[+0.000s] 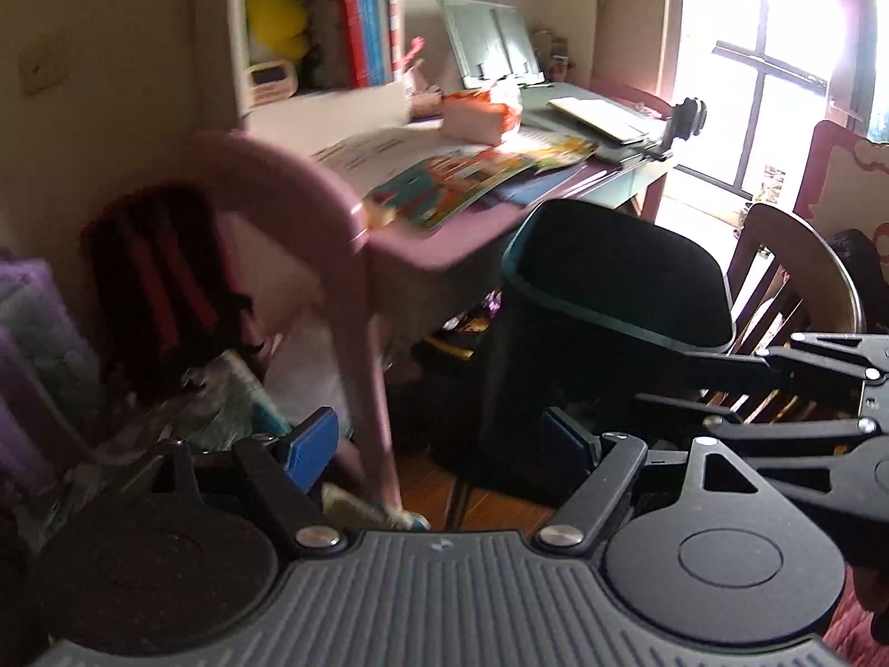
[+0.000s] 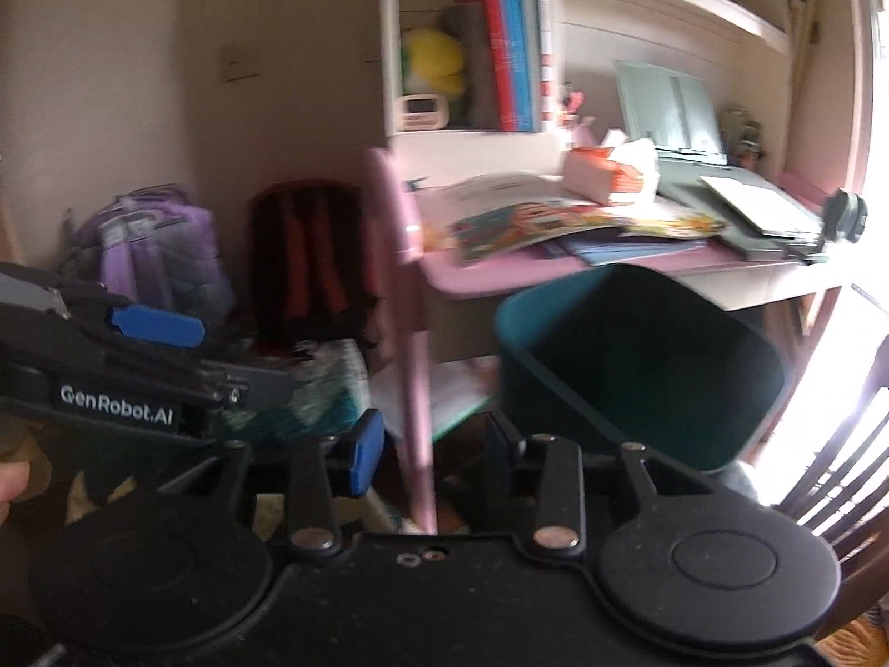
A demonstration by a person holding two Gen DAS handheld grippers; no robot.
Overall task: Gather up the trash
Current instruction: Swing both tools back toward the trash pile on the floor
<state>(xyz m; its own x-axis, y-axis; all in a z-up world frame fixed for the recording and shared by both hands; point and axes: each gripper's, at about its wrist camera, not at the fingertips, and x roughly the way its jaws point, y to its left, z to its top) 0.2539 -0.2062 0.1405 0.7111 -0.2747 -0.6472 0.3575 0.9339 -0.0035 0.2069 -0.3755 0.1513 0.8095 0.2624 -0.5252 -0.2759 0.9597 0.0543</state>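
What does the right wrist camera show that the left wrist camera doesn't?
Only the right wrist view shows the whole purple backpack against the wall and the left gripper from the side. Only the left wrist view shows the window panes and the right gripper's linkage. Both share the dark teal trash bin, the pink desk with picture books, the tissue pack and the red-strapped dark backpack.

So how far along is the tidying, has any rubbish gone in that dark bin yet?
Nothing visibly done: the inside of the dark bin is too dark to tell. In hand: nothing; the left gripper and right gripper both stand open and empty. Left: the pink desk is strewn with papers and a tissue pack.
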